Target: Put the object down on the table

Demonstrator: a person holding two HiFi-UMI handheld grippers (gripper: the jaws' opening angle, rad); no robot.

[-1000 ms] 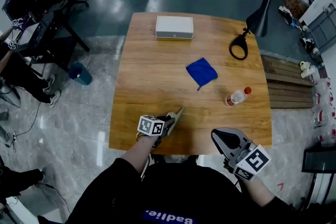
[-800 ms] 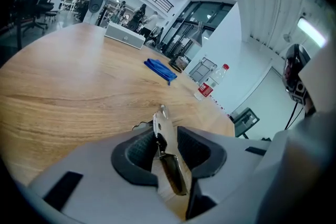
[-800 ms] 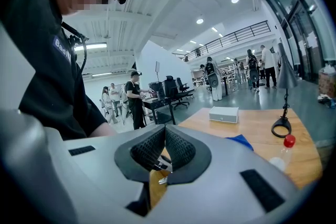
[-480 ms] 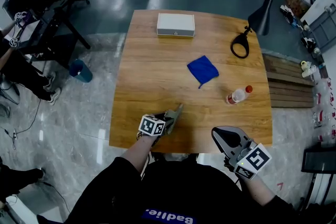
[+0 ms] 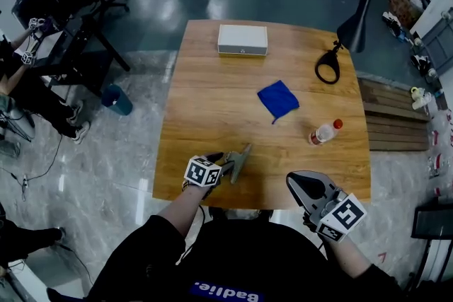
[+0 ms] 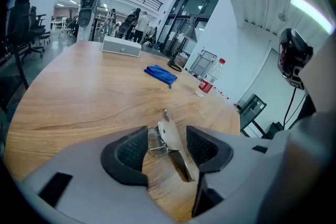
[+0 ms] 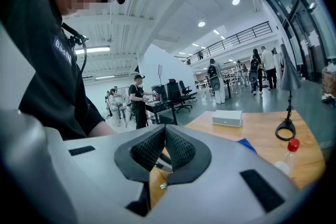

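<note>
At the near edge of the tabletop (image 5: pixel 212 109), the head view shows the task's object only as a small grey sliver; its exact type cannot be made out there. The left gripper view gives more: a metal clip-like tool (image 6: pixel 170 141), bright steel, made of a flat tapered blade with a bent wire loop at its side. Its near end is cut off by the claw's body. It lies flat on the wood, between the pads but touching neither.

The left claw (image 6: pixel 167 134) stands wide, its black pads cross-hatched and set in a smooth grey shell. The right claw (image 7: pixel 164 131) is closed, pad tips meeting with nothing gripped; it hangs off the tabletop's near right corner, well apart from the tool. A blurred patch covers the person's face in the right gripper view.

The tabletop is square, of warm, grained wood. Farther back sit a flat white rectangular box (image 5: pixel 243 39), a crumpled blue cloth (image 5: pixel 278 99), a clear bottle (image 5: pixel 323 132) with a red cap lying on its side, and a black lamp (image 5: pixel 354 21) partly overhanging the right edge.
</note>
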